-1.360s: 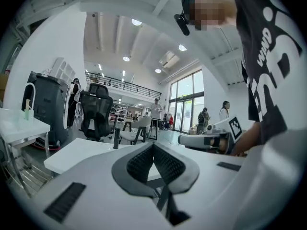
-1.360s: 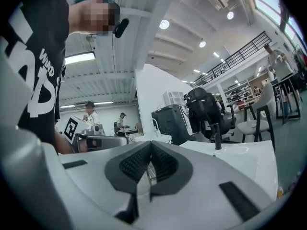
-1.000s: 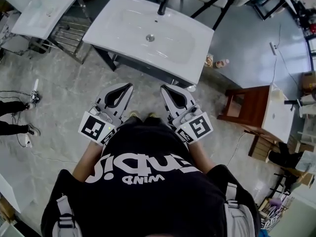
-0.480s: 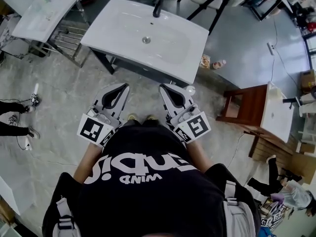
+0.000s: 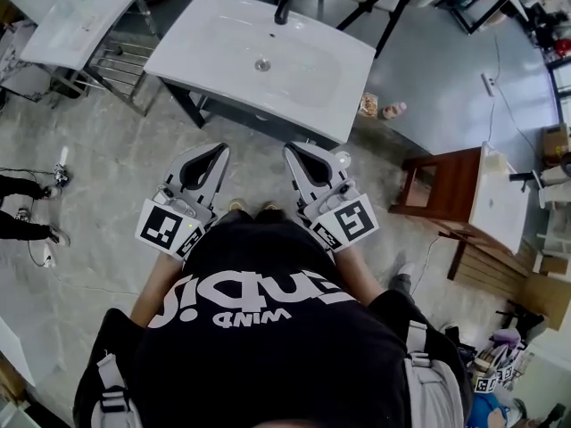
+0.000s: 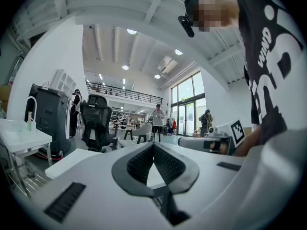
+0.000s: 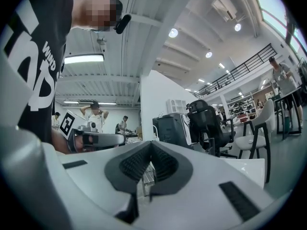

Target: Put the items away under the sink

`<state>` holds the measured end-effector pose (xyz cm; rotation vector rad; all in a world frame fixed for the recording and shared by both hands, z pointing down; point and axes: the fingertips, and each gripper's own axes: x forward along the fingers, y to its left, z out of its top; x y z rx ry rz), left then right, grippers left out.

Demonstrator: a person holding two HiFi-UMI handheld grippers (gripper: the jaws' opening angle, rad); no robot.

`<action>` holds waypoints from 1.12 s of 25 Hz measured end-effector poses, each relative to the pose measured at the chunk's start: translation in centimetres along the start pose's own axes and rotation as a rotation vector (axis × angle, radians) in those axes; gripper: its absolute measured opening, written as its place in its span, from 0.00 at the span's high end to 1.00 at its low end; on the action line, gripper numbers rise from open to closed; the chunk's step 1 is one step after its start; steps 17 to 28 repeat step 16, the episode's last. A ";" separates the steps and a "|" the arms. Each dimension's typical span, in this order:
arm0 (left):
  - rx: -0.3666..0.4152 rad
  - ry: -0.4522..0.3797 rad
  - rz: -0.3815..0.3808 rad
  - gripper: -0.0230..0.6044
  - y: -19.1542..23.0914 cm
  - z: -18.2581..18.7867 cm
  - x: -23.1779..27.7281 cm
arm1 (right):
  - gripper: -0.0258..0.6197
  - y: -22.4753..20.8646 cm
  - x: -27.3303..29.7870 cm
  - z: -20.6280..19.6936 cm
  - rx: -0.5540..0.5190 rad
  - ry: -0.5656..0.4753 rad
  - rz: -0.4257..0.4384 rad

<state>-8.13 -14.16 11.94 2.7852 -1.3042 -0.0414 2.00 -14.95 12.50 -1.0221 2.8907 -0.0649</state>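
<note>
A white sink [image 5: 214, 43] with a black tap [image 5: 284, 5] stands on a dark frame ahead of me. On the floor by its right end lie a small jar [image 5: 368, 105] and a pale bottle [image 5: 393, 111]. A white round item [image 5: 342, 160] shows under the sink's near right corner. My left gripper [image 5: 219, 149] and right gripper [image 5: 290, 147] are held side by side at my chest, short of the sink's front edge. Both are shut, tips touching, with nothing between them [image 6: 153, 145] [image 7: 151, 143].
A second white sink top [image 5: 80, 16] rests on a metal rack at the far left. A brown wooden stool [image 5: 442, 190] and a white-topped stand [image 5: 495, 208] are to the right. Chair legs stand behind the sink. Someone's feet [image 5: 27, 230] show at the left edge.
The sink has drifted slightly up and left in the head view. Both grippers stay shut and keep the same pose.
</note>
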 end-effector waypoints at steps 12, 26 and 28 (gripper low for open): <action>-0.025 -0.003 -0.022 0.93 -0.7 0.1 0.0 | 0.93 0.3 -0.4 -0.1 0.001 0.001 -0.016; -0.035 0.002 -0.025 0.93 -0.7 0.0 0.0 | 0.93 0.3 -0.3 -0.2 0.009 0.001 -0.020; -0.035 0.002 -0.025 0.93 -0.7 0.0 0.0 | 0.93 0.3 -0.3 -0.2 0.009 0.001 -0.020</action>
